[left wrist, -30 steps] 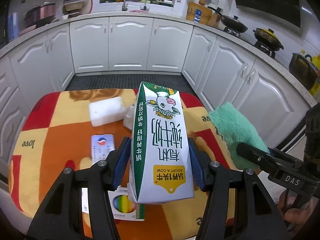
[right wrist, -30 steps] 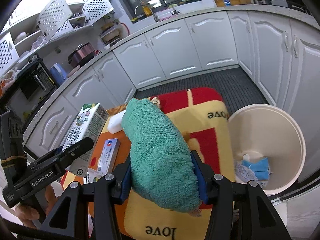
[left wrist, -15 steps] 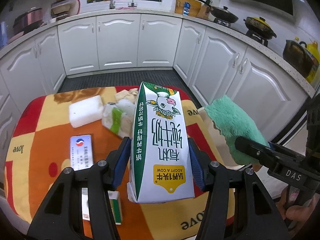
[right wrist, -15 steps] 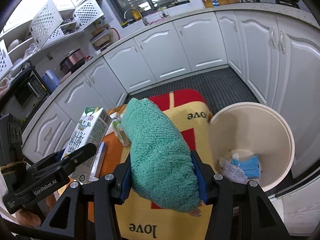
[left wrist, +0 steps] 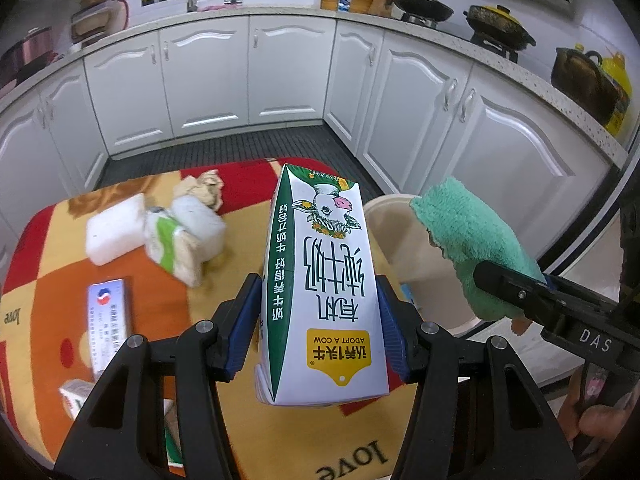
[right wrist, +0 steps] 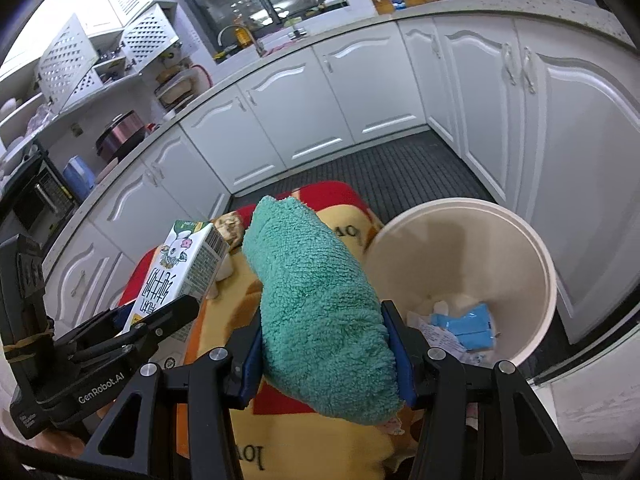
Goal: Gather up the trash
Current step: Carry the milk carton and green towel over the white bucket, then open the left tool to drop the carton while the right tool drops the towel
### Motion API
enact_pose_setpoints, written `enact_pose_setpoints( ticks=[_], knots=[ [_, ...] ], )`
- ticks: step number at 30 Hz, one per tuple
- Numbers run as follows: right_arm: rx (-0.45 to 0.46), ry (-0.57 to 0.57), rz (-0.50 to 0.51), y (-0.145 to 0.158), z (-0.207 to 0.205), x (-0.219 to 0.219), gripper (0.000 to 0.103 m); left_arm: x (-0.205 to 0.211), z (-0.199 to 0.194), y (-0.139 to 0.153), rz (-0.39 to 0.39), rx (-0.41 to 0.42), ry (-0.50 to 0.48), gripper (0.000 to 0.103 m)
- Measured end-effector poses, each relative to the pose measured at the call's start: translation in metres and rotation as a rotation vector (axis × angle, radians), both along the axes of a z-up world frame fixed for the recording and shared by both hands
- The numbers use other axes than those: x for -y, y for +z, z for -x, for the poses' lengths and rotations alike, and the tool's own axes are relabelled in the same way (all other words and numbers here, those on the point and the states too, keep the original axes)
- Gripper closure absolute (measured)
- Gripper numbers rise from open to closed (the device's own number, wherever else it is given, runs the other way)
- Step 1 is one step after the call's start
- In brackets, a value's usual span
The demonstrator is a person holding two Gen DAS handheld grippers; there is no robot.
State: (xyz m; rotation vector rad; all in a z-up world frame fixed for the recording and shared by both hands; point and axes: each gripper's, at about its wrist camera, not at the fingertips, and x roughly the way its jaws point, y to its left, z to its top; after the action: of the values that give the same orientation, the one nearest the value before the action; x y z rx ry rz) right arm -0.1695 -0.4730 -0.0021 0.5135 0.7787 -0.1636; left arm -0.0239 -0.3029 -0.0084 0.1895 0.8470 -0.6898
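Trash in transit consists of two items. The milk carton [left wrist: 324, 292] is clamped between both blue pads of the left gripper [left wrist: 320, 320], printed face toward the camera and upside down, held above the right half of the blanket-covered table [left wrist: 280, 440]. The green towel [right wrist: 320, 312] is clamped, bunched, between the pads of the right gripper [right wrist: 324, 356], held above the table's right edge, just beside the bin rim. The cream trash bin [right wrist: 532, 248] stands on the floor against the table's right edge; it contains a blue packet [right wrist: 472, 326] and crumpled paper [right wrist: 436, 334]. Remaining on the table: a white foam block [left wrist: 114, 232] near the far left corner, a green-and-white wrapped pack [left wrist: 180, 236] touching it, a crumpled tissue [left wrist: 204, 190] at the far edge, a white card box [left wrist: 108, 332] toward the left edge, and a small carton [left wrist: 76, 398] at the near left edge, partly hidden by the gripper frame. White cabinets [left wrist: 208, 76] surround the table.
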Motion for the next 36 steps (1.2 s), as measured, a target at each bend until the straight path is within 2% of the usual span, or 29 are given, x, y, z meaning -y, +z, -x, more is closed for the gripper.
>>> enact_pose_setpoints(
  ticks=[14,24,36],
  knots=[
    [-0.062,-0.089,-0.027,-0.029,0.013,0.044,0.052,0.052,-0.001,-0.02,-0.017,-0.056,-0.062,0.049],
    [-0.123,-0.138,0.018,-0.048,0.013,0.064,0.052,0.091,-0.009,-0.036,-0.021,-0.12,-0.091,0.049],
    [-0.152,-0.18,0.035,-0.061,0.011,0.083,0.052,0.127,-0.023,-0.05,-0.037,-0.166,-0.089,0.049]
  ],
)
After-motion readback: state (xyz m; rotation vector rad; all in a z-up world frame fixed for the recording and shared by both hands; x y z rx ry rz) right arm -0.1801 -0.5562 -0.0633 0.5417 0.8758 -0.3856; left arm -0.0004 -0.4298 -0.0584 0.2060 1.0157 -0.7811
